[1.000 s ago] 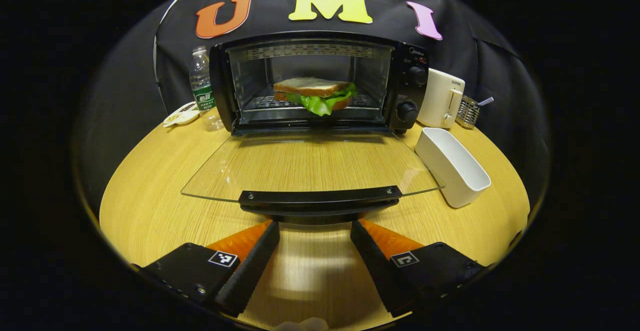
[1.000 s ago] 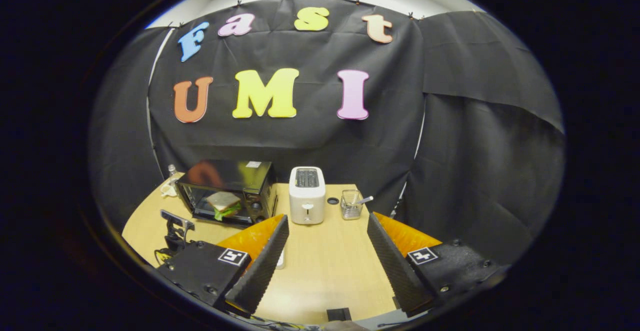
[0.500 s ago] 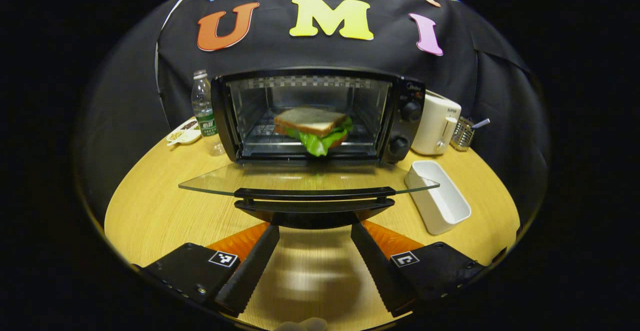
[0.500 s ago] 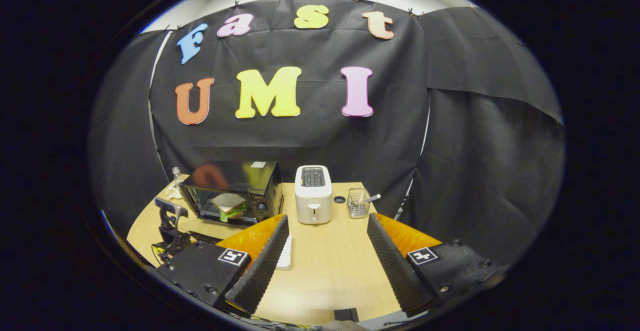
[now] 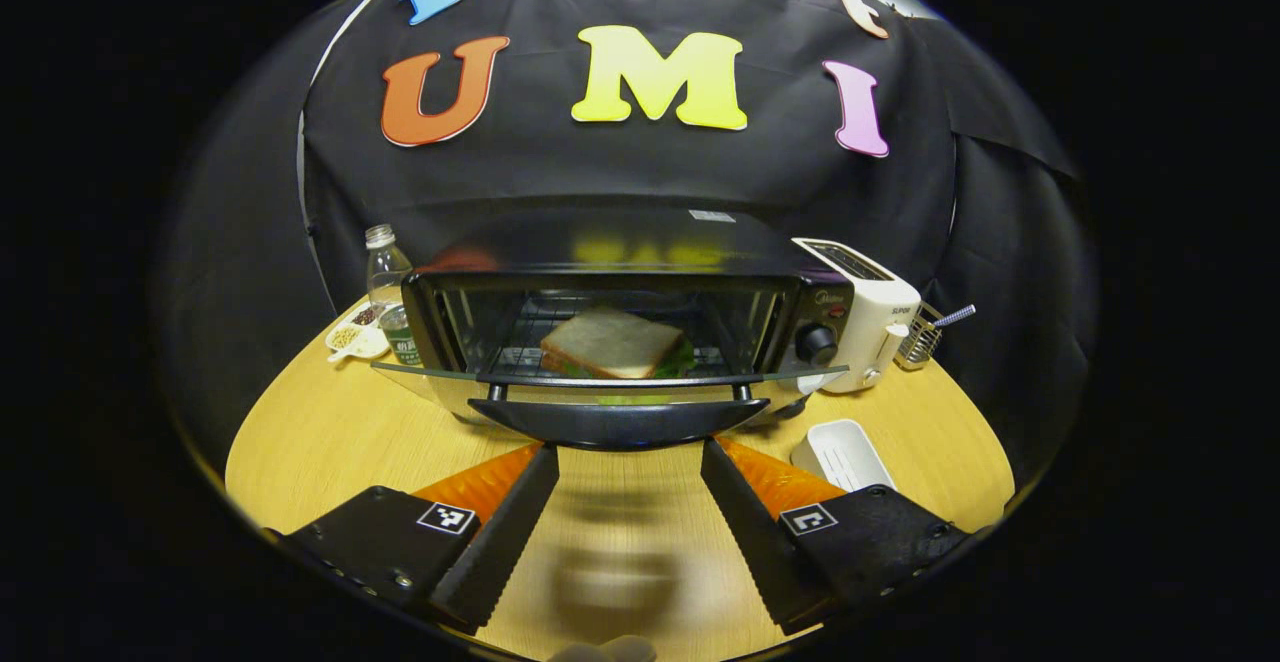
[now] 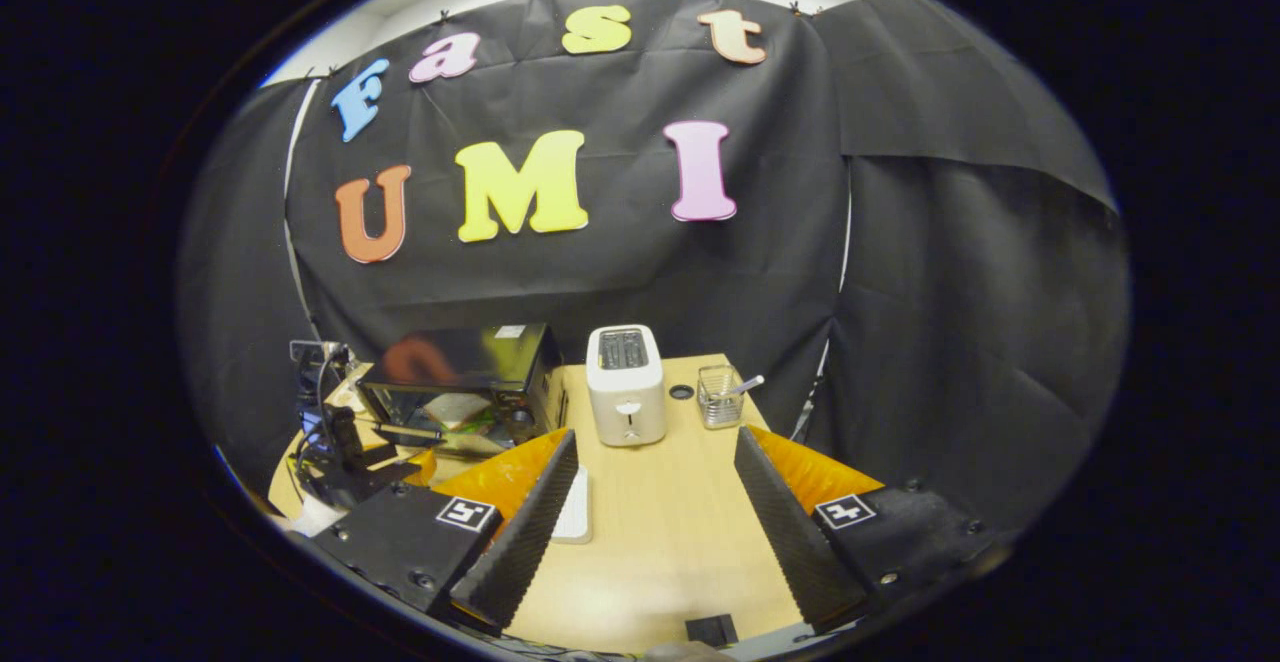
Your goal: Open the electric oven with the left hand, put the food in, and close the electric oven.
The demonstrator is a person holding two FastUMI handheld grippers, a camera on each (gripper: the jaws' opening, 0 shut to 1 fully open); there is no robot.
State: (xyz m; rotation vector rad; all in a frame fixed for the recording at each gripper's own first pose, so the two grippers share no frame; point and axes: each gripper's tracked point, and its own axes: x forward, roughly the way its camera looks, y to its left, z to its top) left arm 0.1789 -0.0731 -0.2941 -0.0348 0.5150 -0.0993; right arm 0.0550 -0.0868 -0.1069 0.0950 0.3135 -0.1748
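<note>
Left gripper spread wide under the oven door handle, gripping nothing; right gripper wide, empty; one sandwich inside one oven; one toaster.

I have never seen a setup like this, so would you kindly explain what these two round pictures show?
A person holds a pair of tongs in each hand, each carrying a forward-looking camera. The left gripper view shows the left tongs, open, just below the handle of the oven door, which is partly raised. A sandwich sits inside the oven. The right gripper view shows the right tongs, open and empty, above the wooden table. A white toaster, bottle and white tray stand nearby.
</note>
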